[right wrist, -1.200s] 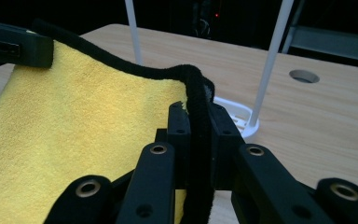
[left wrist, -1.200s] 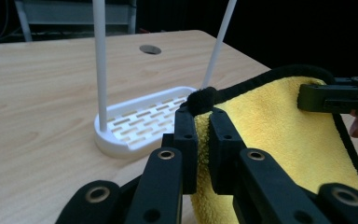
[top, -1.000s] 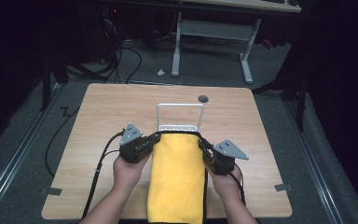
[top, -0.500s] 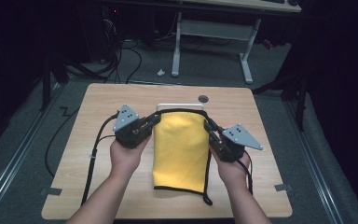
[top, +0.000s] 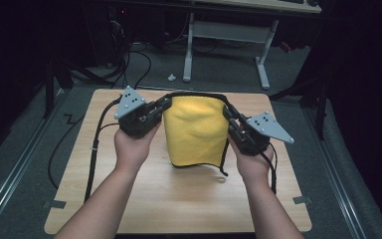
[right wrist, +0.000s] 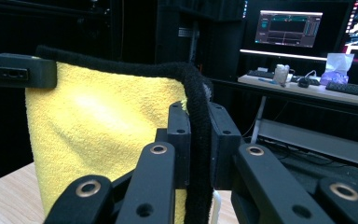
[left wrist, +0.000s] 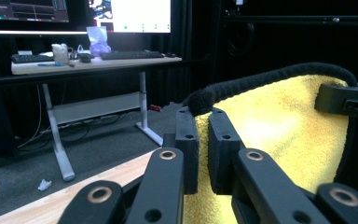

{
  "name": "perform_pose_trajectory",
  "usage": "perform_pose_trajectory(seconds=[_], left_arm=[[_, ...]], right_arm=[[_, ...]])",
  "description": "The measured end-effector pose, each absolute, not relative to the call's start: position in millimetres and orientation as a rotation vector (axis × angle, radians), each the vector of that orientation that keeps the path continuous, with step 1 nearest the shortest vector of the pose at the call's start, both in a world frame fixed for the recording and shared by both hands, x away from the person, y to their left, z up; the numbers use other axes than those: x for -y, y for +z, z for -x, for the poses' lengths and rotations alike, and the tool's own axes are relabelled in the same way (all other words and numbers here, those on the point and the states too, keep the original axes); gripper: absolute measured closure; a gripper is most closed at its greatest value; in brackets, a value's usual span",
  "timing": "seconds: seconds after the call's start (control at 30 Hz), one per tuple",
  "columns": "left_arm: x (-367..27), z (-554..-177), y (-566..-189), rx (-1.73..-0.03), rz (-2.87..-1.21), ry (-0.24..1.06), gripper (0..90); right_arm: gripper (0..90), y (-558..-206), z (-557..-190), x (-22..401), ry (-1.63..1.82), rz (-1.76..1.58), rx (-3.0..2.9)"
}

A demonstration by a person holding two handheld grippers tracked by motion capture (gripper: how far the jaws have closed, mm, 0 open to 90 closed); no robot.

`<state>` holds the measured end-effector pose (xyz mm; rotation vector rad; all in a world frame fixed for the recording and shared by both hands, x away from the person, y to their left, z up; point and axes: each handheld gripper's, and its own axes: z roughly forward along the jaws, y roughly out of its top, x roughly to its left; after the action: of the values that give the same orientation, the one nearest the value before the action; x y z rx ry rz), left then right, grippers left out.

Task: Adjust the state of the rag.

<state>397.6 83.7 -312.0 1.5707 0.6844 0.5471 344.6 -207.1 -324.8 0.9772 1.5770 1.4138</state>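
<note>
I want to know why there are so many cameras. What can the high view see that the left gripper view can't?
The high view alone takes in both of the person's hands, the whole wooden table and the yellow cloth's hanging bottom edge. The left gripper view alone catches a desk with a keyboard and lit screens. Both share the yellow cloth with its black border, clamped in the left gripper and the right gripper.

- A yellow terry cloth with black piped edging (top: 196, 130) hangs upright in the air above the wooden bench (top: 179, 194).
- Its top edge is stretched level; its two upper corners are pinched.
- The lower edge hangs free, slightly curled.
</note>
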Motion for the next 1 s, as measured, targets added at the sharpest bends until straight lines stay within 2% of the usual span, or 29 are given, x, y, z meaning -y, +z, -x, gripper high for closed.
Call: perform_pose_trajectory(seconds=[0.47,1.0], left_arm=[[-84.9,-406.6,-292.0,-0.654,-1.558,0.566,84.3],[-80.9,-460.5,-277.1,-0.645,-1.571,0.598,84.2]], right_arm=[[82.3,-311.8,-350.5,207.5,1.419,-0.964,-1.554],[82.3,-295.3,-401.5,209.6,1.429,-1.013,-1.526]])
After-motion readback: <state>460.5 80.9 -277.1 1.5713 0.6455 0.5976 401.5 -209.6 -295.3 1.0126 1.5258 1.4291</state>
